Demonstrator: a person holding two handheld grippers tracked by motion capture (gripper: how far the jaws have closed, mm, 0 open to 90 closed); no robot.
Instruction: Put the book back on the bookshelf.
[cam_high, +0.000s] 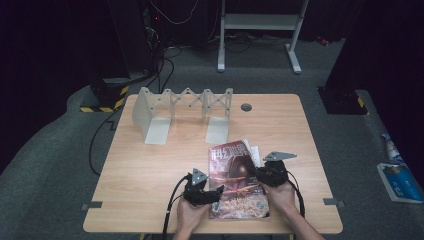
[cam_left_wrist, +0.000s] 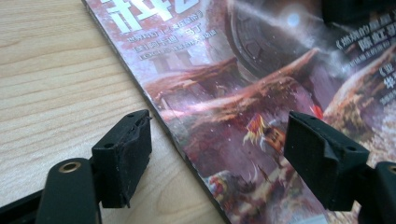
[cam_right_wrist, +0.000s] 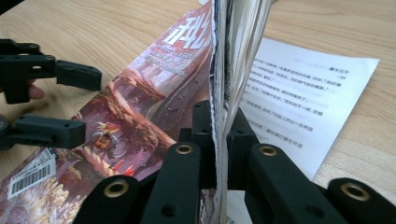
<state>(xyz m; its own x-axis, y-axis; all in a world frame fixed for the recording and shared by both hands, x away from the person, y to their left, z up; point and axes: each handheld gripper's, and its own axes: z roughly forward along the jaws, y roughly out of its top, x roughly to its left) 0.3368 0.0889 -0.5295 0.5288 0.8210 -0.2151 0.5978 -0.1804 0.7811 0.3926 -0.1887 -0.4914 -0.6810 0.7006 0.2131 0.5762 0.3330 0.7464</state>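
Glossy red-brown magazine (cam_high: 238, 180) is seen lower centre of the high view, on the pale wooden table (cam_high: 150, 165), near its front edge. Right gripper (cam_right_wrist: 220, 140) is clamped on the magazine's free edge: cover and some pages are pinched upright between the jaws, so a white printed inner page (cam_right_wrist: 303, 93) is exposed at right, presumably to open or lift it. Left gripper (cam_left_wrist: 217, 154) is held wide apart astride the spine edge, gripping nothing; likely positioned to steady it. A grey folding bookend rack (cam_high: 182, 112) stands upper left.
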